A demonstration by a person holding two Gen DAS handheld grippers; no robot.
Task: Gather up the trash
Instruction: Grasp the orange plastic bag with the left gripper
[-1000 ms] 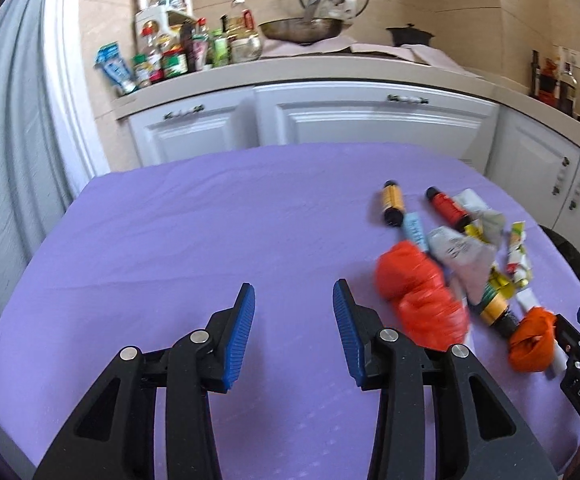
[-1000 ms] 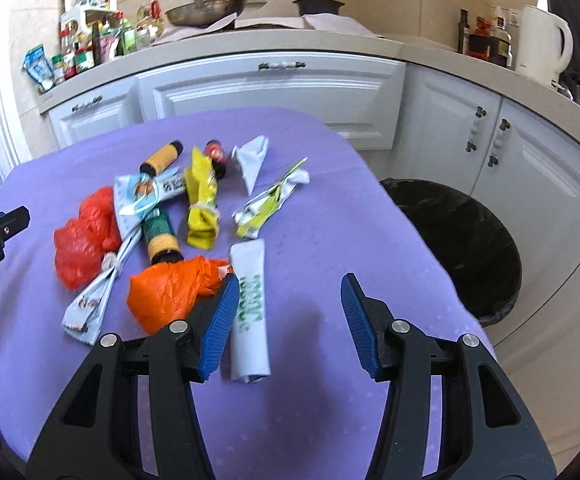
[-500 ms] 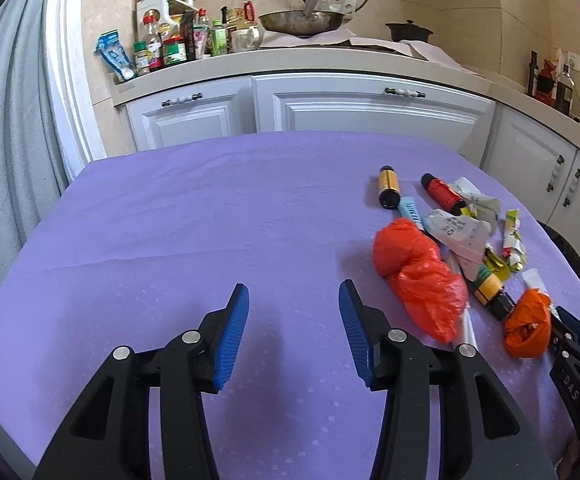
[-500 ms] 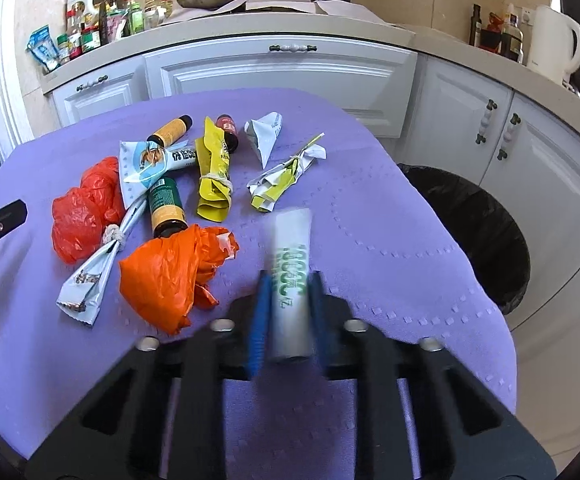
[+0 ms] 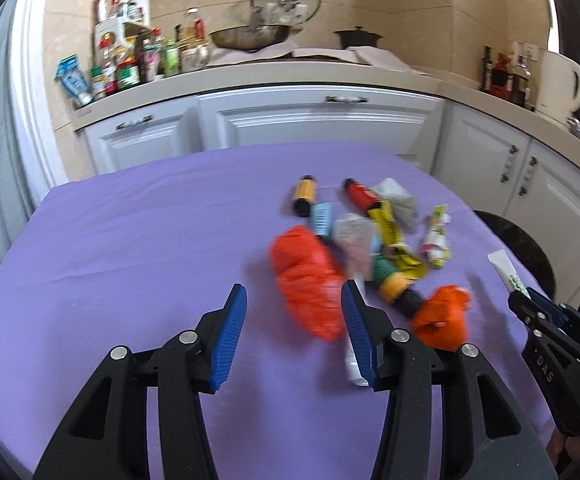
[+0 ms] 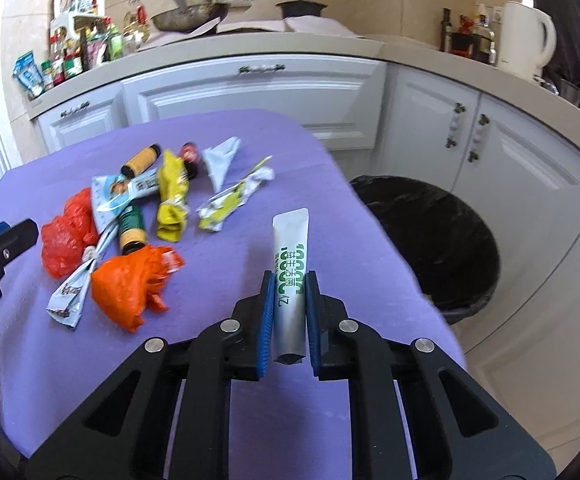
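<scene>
Barely started: black-lined bin point(image 6: 430, 240) at 3 o'clock off the purple table point(image 6: 209, 380) looks empty. Litter pile point(image 6: 137, 224) remains at 10 o'clock. Right gripper point(image 6: 287, 312) clamped tight on white tube point(image 6: 290, 276), not yet binned. Left gripper point(image 5: 294, 336) about half open, empty, beside red bag point(image 5: 306, 280).
</scene>
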